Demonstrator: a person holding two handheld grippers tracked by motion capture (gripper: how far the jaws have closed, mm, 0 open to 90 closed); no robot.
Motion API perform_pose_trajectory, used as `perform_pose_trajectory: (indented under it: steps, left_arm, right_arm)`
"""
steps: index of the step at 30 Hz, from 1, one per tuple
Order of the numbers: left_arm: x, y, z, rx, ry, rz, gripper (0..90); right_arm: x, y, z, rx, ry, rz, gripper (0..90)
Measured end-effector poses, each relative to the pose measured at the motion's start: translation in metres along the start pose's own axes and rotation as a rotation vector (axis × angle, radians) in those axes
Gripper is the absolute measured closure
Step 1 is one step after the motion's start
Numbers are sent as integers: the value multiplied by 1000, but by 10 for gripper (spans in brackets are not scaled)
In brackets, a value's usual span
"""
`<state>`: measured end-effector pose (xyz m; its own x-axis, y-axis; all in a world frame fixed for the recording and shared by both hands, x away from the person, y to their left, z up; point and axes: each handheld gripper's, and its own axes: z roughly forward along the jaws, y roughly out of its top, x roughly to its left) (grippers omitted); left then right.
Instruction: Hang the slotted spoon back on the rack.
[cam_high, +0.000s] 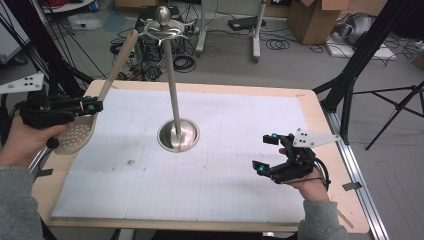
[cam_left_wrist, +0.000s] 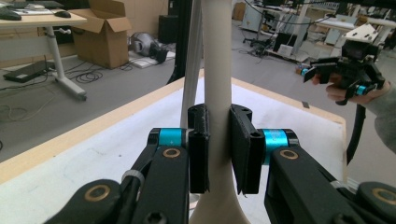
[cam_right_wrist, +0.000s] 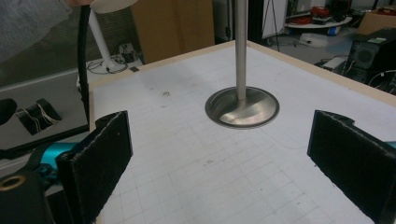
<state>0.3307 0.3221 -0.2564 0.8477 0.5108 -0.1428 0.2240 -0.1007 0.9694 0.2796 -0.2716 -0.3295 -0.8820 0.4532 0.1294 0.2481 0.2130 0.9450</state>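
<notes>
White gridded sheet on a wood-edged table (cam_high: 210, 87), with a cabled floor and cardboard boxes behind, is your work surface. Nearest you, your right gripper (cam_high: 267, 153) rests low at the right side with its jaws spread wide and nothing between them, well apart from the stand (cam_high: 178, 134); at the left edge, your left gripper (cam_high: 89, 105) pinches the handle of a cream slotted spoon (cam_high: 76, 134). Farther off, the spoon's handle slants up toward the hooks atop the stand, whose round base sits mid-sheet.
</notes>
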Motion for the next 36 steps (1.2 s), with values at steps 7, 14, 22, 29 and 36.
perform_pose_trajectory:
  steps: [7,14,22,29,36]
  left_arm:
    - [-1,-1,8,16,7,6,779]
    - [-5,-1,16,45,28,21,780]
    - [-8,-2,26,71,62,37,780]
    - [-10,-3,35,79,77,35,780]
    - [-10,-6,44,75,58,19,780]
  right_arm:
    - [0,0,-1,-1,1,2,52]
    - [-1,-1,0,0,-3,0,52]
    - [-1,-1,0,3,-2,2,52]
    - [-1,-1,0,2,-1,-2,52]
    - [-1,0,1,2,-3,-9,52]
